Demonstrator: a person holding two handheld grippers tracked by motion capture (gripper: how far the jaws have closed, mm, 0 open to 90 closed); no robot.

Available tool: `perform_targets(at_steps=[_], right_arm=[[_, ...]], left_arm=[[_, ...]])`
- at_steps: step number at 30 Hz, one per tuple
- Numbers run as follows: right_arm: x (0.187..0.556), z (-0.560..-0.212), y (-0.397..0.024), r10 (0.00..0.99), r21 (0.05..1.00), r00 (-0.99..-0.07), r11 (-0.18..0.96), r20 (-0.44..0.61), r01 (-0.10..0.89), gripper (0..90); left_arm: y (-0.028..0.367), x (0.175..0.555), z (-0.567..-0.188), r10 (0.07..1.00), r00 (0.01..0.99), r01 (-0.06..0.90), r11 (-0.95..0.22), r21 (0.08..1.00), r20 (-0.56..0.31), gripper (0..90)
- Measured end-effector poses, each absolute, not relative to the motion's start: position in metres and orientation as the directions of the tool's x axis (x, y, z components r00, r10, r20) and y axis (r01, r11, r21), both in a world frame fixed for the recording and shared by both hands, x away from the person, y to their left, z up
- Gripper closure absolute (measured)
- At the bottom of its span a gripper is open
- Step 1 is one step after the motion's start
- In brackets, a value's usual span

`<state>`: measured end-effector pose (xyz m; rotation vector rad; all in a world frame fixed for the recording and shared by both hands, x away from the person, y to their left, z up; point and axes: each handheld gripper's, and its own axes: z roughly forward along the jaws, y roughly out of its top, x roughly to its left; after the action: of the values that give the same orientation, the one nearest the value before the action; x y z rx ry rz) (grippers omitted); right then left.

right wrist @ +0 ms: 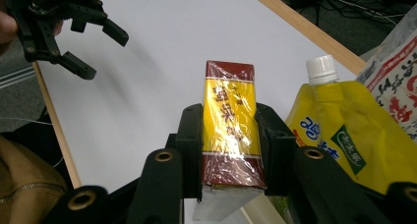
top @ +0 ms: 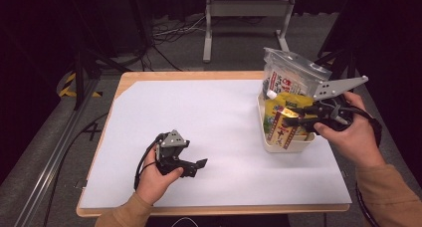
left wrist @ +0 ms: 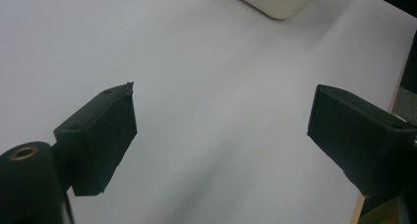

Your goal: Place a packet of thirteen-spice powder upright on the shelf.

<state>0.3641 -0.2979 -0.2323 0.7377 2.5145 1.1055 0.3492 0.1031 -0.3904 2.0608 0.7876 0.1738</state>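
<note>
Your right hand-held gripper [top: 291,118] is clamping a yellow and dark red cellophane-wrapped box [right wrist: 230,123], its two black jaws pressing on the box's long sides. The box is sitting over the cream-coloured tray [top: 288,146] at the right edge of the white surface [top: 199,117], and from the high view you cannot tell whether its lower end is clear of the tray. In the right gripper view the box's long axis is running straight away from your hand, between the jaws.

Just beside the box, on the side away from you, a yellow spouted pouch [right wrist: 344,130] with a white cap is leaning, and behind that a clear printed bag [top: 291,77] is standing in the same tray. These are crowding the box on one side, so the free way out is looking to be up and then left.

Your left hand-held gripper [top: 191,165] is hovering over the near left part of the surface, well apart from the tray, jaws spread wide and holding nothing. The right hand is therefore the nearer one by far.

Between the two hands the surface is lying bare, giving wide room for setting the box down. The wooden edge is running close to the tray's right side.
</note>
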Motion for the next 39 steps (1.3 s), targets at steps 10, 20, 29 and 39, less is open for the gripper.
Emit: perform_targets(at_steps=[10,20,29,39], right_arm=[[0.376,-0.227,-0.307,0.511,0.749,-0.855,0.601,-0.092,0.279,67.9],[0.388,-0.225,-0.311,0.421,0.717,-0.893,0.671,-0.159,0.188,67.9],[0.396,-0.229,-0.315,0.388,0.704,-0.904,0.693,-0.181,0.156,67.8],[0.402,-0.236,-0.317,0.373,0.69,-0.907,0.71,-0.195,0.143,67.8]], left_arm=[[0.116,0.353,-0.39,0.597,0.783,0.472,-0.388,0.791,-0.174,8.0],[0.121,0.356,-0.39,0.603,0.782,0.463,-0.395,0.793,-0.157,7.4],[0.121,0.357,-0.39,0.601,0.78,0.476,-0.384,0.791,-0.178,7.5],[0.121,0.358,-0.391,0.602,0.78,0.476,-0.389,0.788,-0.174,7.6]])
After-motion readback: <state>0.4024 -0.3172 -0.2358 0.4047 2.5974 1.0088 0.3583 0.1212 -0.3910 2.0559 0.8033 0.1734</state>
